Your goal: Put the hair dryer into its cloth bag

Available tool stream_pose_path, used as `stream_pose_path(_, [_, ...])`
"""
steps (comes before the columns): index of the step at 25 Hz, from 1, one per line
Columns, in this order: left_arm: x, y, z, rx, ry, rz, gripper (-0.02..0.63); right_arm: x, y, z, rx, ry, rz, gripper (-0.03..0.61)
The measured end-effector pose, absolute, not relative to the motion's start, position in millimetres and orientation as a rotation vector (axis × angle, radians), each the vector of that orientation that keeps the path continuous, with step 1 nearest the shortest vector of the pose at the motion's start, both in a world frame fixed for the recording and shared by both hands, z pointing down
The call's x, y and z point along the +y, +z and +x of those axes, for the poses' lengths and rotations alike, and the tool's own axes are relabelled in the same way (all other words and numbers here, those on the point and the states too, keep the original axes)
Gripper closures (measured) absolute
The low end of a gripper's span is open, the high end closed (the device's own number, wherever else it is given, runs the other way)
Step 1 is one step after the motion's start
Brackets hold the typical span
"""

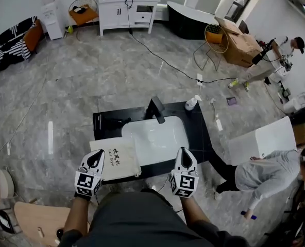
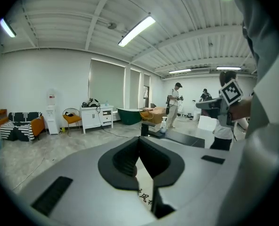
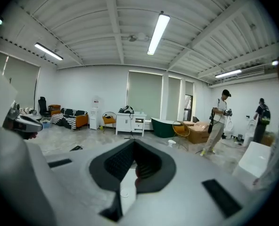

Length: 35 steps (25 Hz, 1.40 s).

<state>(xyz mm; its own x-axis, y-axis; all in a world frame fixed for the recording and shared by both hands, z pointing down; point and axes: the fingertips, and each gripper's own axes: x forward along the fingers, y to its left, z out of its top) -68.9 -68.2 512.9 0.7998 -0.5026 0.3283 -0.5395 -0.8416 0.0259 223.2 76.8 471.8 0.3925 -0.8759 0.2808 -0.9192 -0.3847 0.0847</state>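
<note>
Left tongs (image 1: 95, 159) and right tongs (image 1: 183, 157) clenched empty, forearms parallel, pointing forward over cloth bag (image 1: 119, 161) and sink (image 1: 155, 138)

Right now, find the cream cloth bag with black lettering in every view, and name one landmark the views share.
Head view: the cream cloth bag lies flat on the black counter, at its front left corner, beside the white basin.
Left gripper view: a sliver of it, lettering showing, low at centre.
Right gripper view: not in it.
Shared landmark: the white drawer cabinet by the far wall, in all three.
</note>
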Motion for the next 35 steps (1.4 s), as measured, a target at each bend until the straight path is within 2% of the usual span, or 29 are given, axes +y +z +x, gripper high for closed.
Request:
stream_pose_path(6, [-64,532,-41,-0.816,0.55,2.815,0.601,77,483,243,-1.616,0.306,2.407,0.578])
stream_pose_path(11, [-55,554,-15,-0.756,0.605,2.754,0.535,86,487,265,-1.606,0.324,2.413,0.578])
stream_pose_path(15, [-48,575,5,-0.714,0.642,2.694,0.435,93,489,284,-1.593,0.328,2.425,0.578])
stream_pose_path(22, [-30,628,31,-0.678,0.771,2.576,0.353,104,493,311,-1.588,0.333,2.436,0.578])
stream_pose_path(35, [9,742,49,-0.696,1.085,2.331,0.298,128,498,359,-1.567,0.314,2.397,0.578])
